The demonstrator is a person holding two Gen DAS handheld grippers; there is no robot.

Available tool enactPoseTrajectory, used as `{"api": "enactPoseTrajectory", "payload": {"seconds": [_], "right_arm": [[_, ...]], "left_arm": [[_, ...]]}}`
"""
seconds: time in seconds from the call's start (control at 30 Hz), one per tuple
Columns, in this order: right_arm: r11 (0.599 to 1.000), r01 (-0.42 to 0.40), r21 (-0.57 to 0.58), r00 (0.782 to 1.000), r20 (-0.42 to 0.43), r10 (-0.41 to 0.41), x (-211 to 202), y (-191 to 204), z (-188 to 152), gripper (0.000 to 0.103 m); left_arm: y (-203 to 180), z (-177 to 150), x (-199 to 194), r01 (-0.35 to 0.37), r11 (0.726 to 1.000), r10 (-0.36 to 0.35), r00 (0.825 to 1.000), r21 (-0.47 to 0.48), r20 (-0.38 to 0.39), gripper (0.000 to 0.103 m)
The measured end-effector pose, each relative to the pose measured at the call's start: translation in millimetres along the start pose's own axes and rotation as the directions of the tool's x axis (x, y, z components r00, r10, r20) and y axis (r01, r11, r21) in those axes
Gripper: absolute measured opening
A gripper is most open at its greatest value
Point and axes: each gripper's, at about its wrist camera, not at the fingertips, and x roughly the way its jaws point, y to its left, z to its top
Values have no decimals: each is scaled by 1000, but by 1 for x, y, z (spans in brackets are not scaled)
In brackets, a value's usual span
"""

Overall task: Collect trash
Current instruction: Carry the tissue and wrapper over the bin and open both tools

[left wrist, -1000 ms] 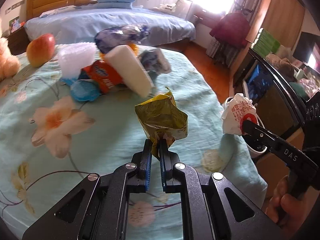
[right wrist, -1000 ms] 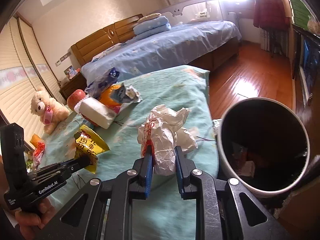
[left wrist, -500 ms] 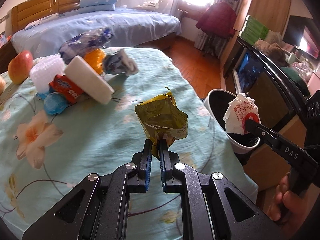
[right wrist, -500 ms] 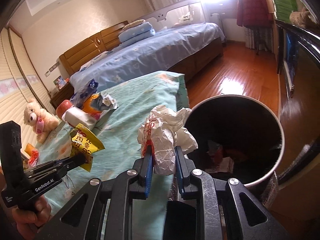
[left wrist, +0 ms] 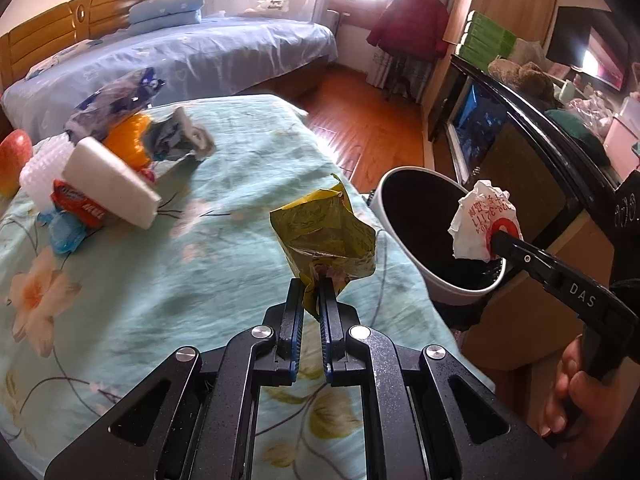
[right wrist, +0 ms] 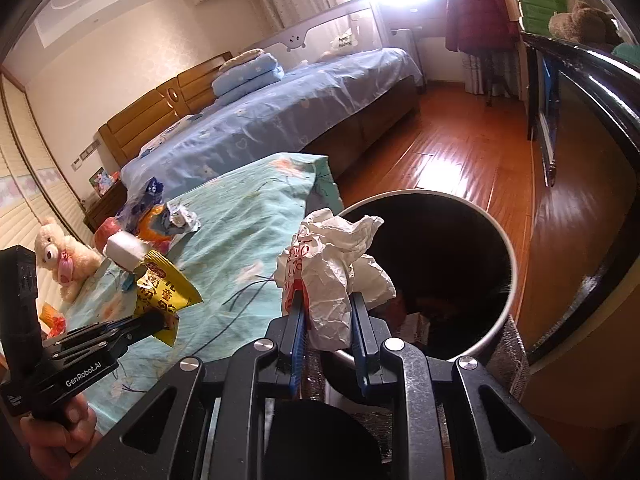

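Note:
My left gripper (left wrist: pixel 312 284) is shut on a yellow snack wrapper (left wrist: pixel 324 236) and holds it above the flowered bedcover (left wrist: pixel 160 280), left of the bin. It also shows in the right wrist view (right wrist: pixel 160 320) with the wrapper (right wrist: pixel 164 288). My right gripper (right wrist: pixel 326 304) is shut on a crumpled white paper with red print (right wrist: pixel 328 264), held over the near rim of the round trash bin (right wrist: pixel 506 256). In the left wrist view the paper (left wrist: pixel 484 220) hangs over the bin (left wrist: pixel 384 216). Some trash lies inside the bin.
A pile of items lies on the bedcover: a white block (left wrist: pixel 112 184), an orange thing (left wrist: pixel 128 140), wrappers (left wrist: pixel 116 96), an apple (left wrist: pixel 14 156). A teddy bear (right wrist: pixel 64 252) sits farther left. A TV cabinet (left wrist: pixel 520 140) stands right of the bin. A blue bed (right wrist: pixel 280 120) stands behind.
Both grippers moved right toward the bin with their loads. The white paper went from over the bedcover to over the bin's rim. The wrapper came closer to the bed's edge.

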Motion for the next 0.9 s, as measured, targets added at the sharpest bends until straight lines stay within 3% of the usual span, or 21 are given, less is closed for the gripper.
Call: {"api": "enactPoseTrajectory", "payload": {"seconds": [0.9], "right_arm": [[994, 99, 48, 995, -7, -99, 2, -50, 2, 20]], "left_arm": [[-67, 28, 37, 53, 991, -47, 998, 122, -49, 7]]}}
